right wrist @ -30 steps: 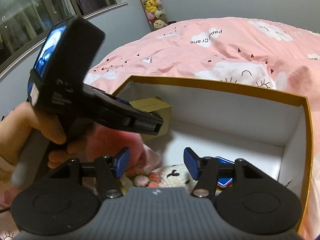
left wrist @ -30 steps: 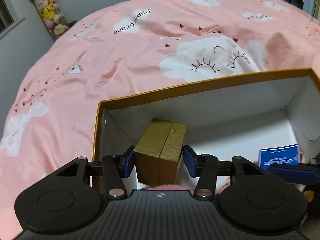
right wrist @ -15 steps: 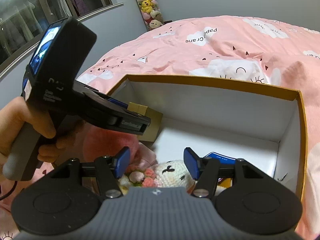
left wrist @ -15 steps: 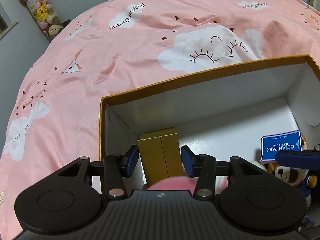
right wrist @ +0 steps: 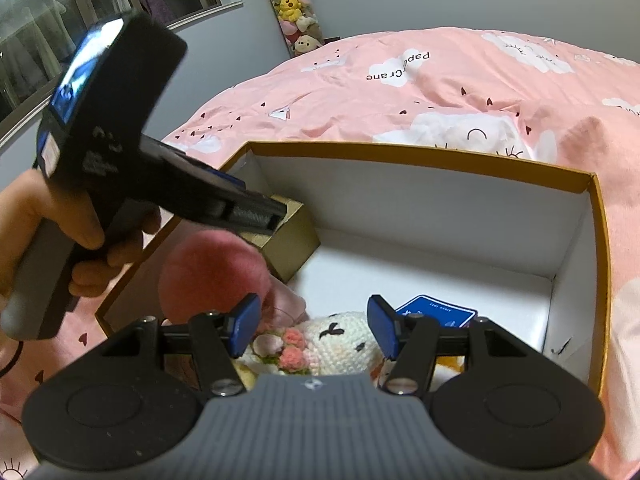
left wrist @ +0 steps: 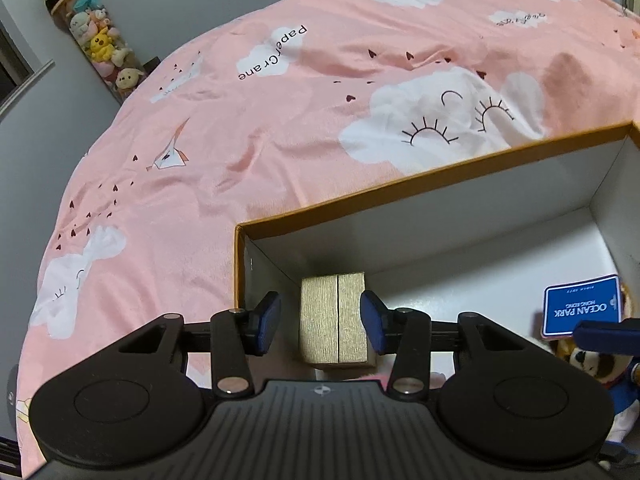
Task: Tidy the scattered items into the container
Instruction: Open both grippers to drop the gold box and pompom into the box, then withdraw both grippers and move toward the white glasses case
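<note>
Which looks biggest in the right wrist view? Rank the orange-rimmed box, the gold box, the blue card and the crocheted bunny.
Largest to smallest:
1. orange-rimmed box
2. crocheted bunny, though it lies nearer the camera, so unsure
3. gold box, partly hidden
4. blue card, partly hidden

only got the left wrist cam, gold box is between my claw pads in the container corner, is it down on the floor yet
Observer: Yes, the right wrist view shows the gold box resting on the container floor.
Operator: whats the pink fuzz under my cam
Observer: A pink fluffy plush, right beside the gold box.
Operator: and the right claw
Observer: Open, empty, above a white crocheted plush with pink flowers.
</note>
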Demonstrator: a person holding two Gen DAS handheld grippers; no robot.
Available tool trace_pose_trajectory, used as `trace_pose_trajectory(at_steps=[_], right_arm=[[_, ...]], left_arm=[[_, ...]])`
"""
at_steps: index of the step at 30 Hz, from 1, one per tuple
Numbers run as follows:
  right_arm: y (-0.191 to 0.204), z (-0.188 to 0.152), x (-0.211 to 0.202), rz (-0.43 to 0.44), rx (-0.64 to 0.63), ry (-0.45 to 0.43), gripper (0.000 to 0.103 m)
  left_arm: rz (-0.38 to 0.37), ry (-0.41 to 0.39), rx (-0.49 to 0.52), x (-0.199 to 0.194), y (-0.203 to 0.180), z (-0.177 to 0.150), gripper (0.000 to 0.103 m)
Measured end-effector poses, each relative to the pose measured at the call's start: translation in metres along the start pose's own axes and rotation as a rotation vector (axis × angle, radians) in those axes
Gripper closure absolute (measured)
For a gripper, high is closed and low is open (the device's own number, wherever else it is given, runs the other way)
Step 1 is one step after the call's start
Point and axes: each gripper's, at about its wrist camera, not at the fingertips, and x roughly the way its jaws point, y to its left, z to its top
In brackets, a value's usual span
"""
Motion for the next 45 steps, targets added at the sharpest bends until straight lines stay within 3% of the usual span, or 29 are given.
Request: trace_pose_trajectory(at_steps=[12, 22, 29, 33, 39, 45], right_arm=[[0.015, -0.005, -0.008, -0.04, -0.025, 0.01, 0.039], [0.034, -0.012, -0.03, -0.105, -0.024, -0.011, 0.027], [0.053, -0.017, -0.062, -0.131, -0.033, -0.102, 0.017], [0.068, -0.031, -0.081, -0.134, -0.06, -0.153, 0.013], [0.09, -0.066, -0.097, -0.154, -0.119, -0.159, 0.013], [0.096, -0.106, -0.101, -0.13, -0.124, -0.085, 0.01]], left_arm=[[-0.074, -0.112, 0.001, -0.053, 0.007, -0.018, 0.051], [-0.099, -0.273, -0.011, -0.106, 0.007, -0.055, 0.045], [-0.147, -0.345, -0.028, -0.143, 0.014, -0.091, 0.035], [-0.197, -0.336, -0.093, -0.155, 0.022, -0.116, 0.03], [-0.225, -0.275, -0.146, -0.153, 0.02, -0.162, 0.03], [-0.301, -0.178, -0.108, -0.142, 0.001, -0.198, 0.03]])
